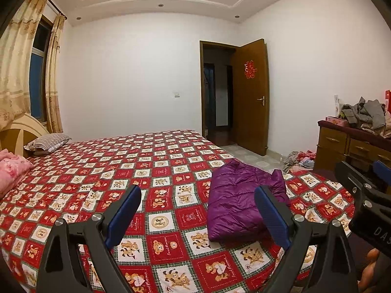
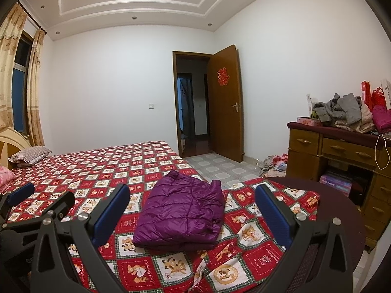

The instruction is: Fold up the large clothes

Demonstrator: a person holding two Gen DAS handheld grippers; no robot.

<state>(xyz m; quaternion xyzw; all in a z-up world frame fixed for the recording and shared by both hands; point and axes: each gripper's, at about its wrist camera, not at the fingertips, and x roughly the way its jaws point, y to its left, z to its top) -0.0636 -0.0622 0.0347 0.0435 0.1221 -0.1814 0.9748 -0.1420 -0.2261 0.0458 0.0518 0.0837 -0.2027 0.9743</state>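
Bed: a wide bed [image 1: 156, 171] under a red patchwork cover with bear squares is filling the lower half of both views, its headboard sitting at the far left.
Door: a brown wooden door [image 2: 226, 102] is standing open at the far wall, a red paper cutting stuck on its face.
Dresser: a wooden dresser [image 2: 342, 151] is standing by the right wall, carrying a heap of grey and beige clothes [image 2: 342, 112] on its top.
Floor pile: more loose clothes [image 2: 275, 163] are lying on the tiles between the door and the dresser.
Purple jacket: a quilted purple jacket [image 2: 180, 210] is lying folded into a thick rectangle on the bed cover, near the foot corner. In the right wrist view its long axis is running from the near left edge away toward the door, the narrower end pointing at the far wall and the wide folded edge facing the cameras.
Pillows: a striped pillow [image 1: 47, 141] is resting by the headboard, a pink bundle [image 1: 12, 171] lying nearer at the left edge.
Left gripper: the left gripper [image 1: 198, 216] is hovering above the cover with its blue-padded fingers spread wide, gripping nothing; the jacket is lying ahead near its right finger.
Right gripper: the right gripper [image 2: 193, 216] is gaping just as wide, empty, the jacket lying framed between its two fingers and apart from both.
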